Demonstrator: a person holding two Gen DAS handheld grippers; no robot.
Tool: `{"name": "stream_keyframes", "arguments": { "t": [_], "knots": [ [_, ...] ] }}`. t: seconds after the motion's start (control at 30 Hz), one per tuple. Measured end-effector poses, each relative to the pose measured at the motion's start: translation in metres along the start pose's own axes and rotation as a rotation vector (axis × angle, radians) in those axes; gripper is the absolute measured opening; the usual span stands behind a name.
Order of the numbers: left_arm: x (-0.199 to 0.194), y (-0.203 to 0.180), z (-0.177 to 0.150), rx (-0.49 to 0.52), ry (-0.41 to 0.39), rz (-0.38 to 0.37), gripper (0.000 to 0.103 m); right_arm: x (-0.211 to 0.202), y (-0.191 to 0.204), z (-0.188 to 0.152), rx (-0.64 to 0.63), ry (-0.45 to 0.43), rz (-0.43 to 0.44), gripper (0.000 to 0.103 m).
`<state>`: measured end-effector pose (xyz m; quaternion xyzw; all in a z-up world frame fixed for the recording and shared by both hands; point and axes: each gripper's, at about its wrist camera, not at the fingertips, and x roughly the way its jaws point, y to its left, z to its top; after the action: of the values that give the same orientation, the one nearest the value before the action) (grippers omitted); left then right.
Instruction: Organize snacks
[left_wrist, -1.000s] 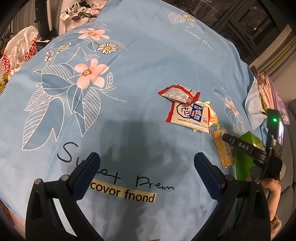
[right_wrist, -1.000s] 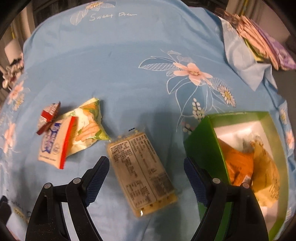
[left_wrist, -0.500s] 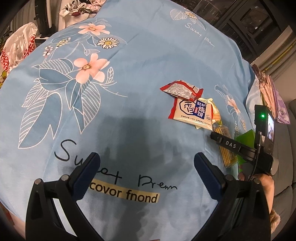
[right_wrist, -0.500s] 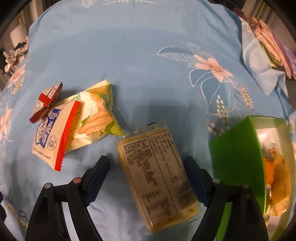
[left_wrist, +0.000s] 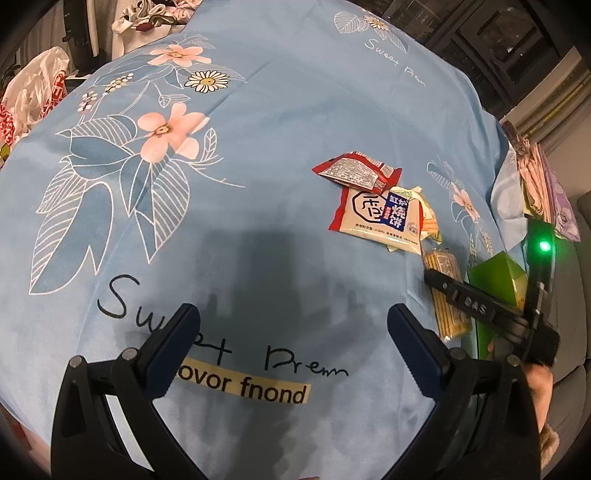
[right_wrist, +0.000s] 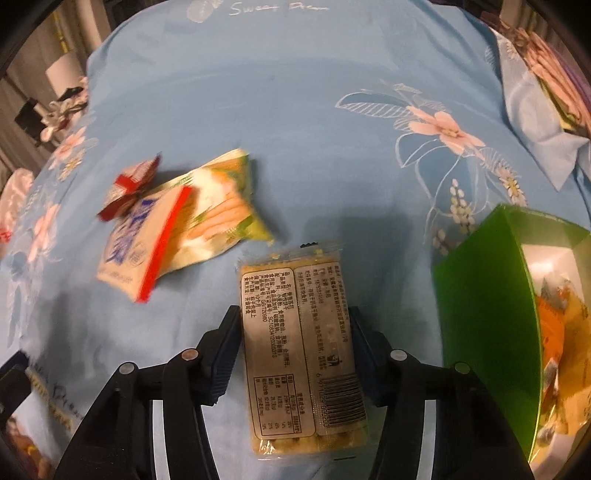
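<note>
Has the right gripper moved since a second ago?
Yes. The right gripper has advanced over the cracker packet; its closing fingers now flank it beside the green box.

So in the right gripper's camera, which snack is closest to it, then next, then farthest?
1. Clear cracker packet with printed label: between the closing jaws of the right gripper.
2. Green-and-yellow crinkly bag: up left.
3. Small red wrapper: far left.
</note>
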<state>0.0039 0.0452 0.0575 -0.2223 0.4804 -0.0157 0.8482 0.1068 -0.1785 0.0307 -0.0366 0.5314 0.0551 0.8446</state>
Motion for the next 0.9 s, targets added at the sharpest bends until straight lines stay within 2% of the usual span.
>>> {"name": "stream_keyframes", "arguments": {
  "t": [0.2,0.4,0.53,0.67,0.73,0.9],
  "knots": [
    [0.0,0.001,0.0,-0.003,-0.002,0.008,0.102,-0.016,0.01,-0.017,-0.004,0.035,0.166,0.057],
    [0.003,-0.001,-0.001,0.003,0.007,0.023,0.102,-0.025,0.019,-0.03,-0.027,0.062,0.249,0.057],
    [0.008,-0.007,-0.002,0.012,0.015,0.026,0.102,-0.035,0.013,-0.029,-0.022,0.041,0.276,0.068],
    [0.015,-0.022,-0.002,0.04,0.025,0.004,0.102,-0.054,-0.003,-0.026,0.038,-0.032,0.307,0.071],
    [0.02,-0.032,-0.003,0.053,0.037,-0.022,0.101,-0.057,-0.021,-0.023,0.114,-0.07,0.375,0.071],
    [0.038,-0.059,-0.004,0.104,0.084,-0.095,0.1,-0.04,-0.05,-0.017,0.263,-0.066,0.5,0.071]
  ]
}}
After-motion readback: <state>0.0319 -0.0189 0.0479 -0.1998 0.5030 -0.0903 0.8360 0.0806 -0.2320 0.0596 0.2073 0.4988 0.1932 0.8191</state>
